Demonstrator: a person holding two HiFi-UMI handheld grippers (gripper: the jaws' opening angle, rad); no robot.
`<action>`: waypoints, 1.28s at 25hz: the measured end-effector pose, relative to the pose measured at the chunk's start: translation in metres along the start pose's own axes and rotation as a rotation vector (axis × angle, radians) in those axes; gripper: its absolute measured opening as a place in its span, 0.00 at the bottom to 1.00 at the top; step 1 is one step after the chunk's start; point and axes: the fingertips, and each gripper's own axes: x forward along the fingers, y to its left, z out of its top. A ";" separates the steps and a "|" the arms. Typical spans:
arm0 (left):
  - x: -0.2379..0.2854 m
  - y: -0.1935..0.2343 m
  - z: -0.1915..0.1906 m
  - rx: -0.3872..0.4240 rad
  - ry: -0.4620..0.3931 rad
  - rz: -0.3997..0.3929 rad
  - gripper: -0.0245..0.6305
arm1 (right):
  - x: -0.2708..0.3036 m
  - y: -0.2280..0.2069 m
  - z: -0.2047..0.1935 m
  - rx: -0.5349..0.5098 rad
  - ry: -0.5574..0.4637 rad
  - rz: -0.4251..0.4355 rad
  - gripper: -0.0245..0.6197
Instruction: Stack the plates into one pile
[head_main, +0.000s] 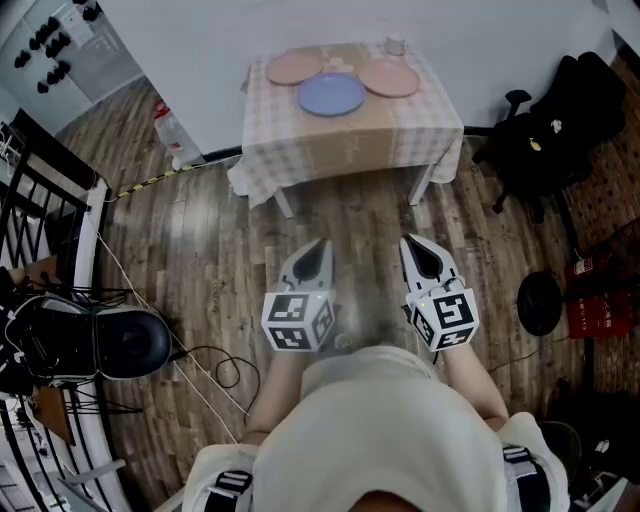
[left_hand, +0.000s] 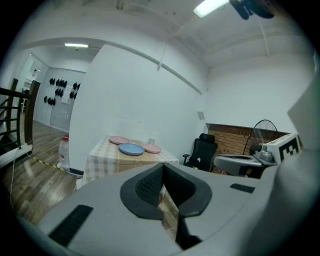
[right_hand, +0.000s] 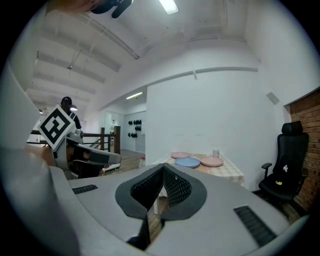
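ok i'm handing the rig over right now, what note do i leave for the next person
Grippers: left gripper shut, empty; right gripper shut, empty. Both hang over the wooden floor, short of the checked-cloth table.
Plates: round pink plate at left, round blue plate in the middle, second round pink plate at right, none stacked.
Done: nothing.
Left: walk up, stack all three.

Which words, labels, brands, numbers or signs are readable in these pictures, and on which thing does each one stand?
No readable word or number appears in any view.
Left marker cube: black-and-white square patterns, no letters.
Right marker cube: the same kind of pattern, no letters.
Bottle on the floor by the table: any print is too small to read.
Black chair: small pale marks, too blurred to read.
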 end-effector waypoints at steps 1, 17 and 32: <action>0.001 0.001 0.001 0.000 0.000 -0.001 0.04 | 0.002 0.001 0.000 -0.002 0.001 0.004 0.04; 0.002 0.024 0.006 0.023 0.011 -0.028 0.04 | 0.023 0.030 -0.003 0.039 -0.013 0.045 0.04; 0.043 0.053 0.014 0.004 0.026 0.011 0.04 | 0.075 0.008 -0.005 0.056 -0.008 0.087 0.04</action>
